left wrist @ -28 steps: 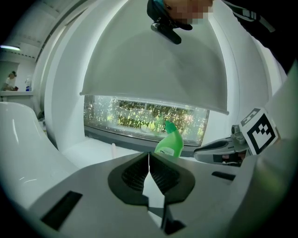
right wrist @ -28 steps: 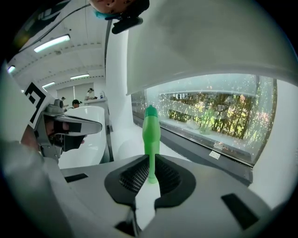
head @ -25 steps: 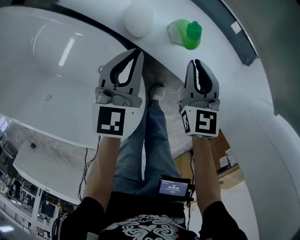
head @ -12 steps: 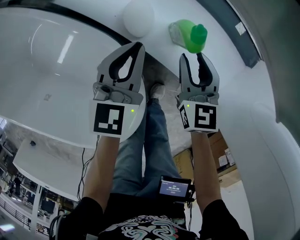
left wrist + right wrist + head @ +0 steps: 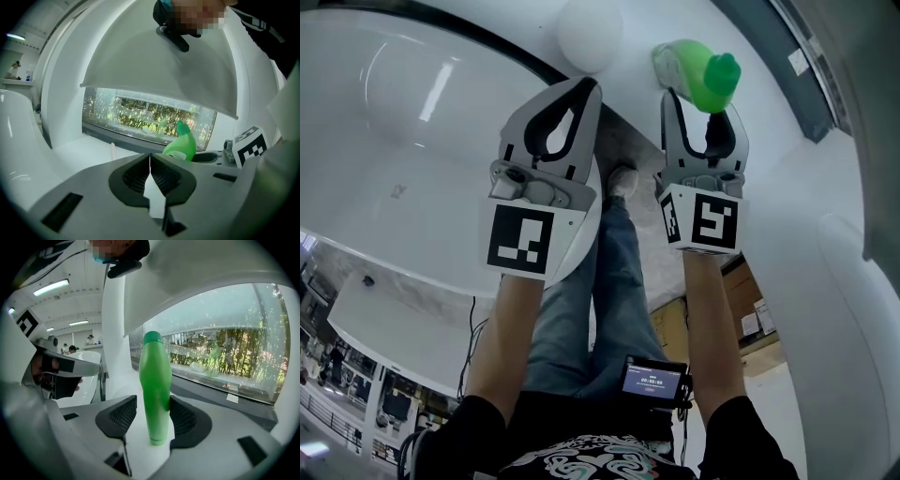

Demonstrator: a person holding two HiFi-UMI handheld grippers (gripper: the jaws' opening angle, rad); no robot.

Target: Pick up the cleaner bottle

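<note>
Item: cleaner bottle [image 5: 698,75], green plastic with a green cap, tall and slim. It stood upright on a glossy white ledge [image 5: 630,42].

Right gripper [image 5: 701,108]: jaws were opening and stood wide, one on either side of the cleaner bottle's lower body. In the right gripper view, a clear gap showed between the cleaner bottle [image 5: 156,390] and the left pad. The right pad sat very close to it, and contact could not be confirmed. No grip was made, and the pick-up had not yet begun.

Left gripper [image 5: 581,89]: jaws were pressed together with nothing between them. It was held to the left of the cleaner bottle and well apart from it.

Other entries: a white round object [image 5: 589,33] stood left of the cleaner bottle on the same ledge. A window lay behind the cleaner bottle, and a white bathtub [image 5: 412,112] lay further to its left.

Hazards, as judged:
- The cleaner bottle sat off-centre in the jaws. The nearer pad would likely meet it first on closing and push it sideways across the slick ledge.
- A tall body on a narrow base could topple if the gripper drifted forward before closing.
- The pads stood low on the body, so a weak squeeze on smooth, curved plastic could let the cleaner bottle tilt or slip during the lift.
</note>
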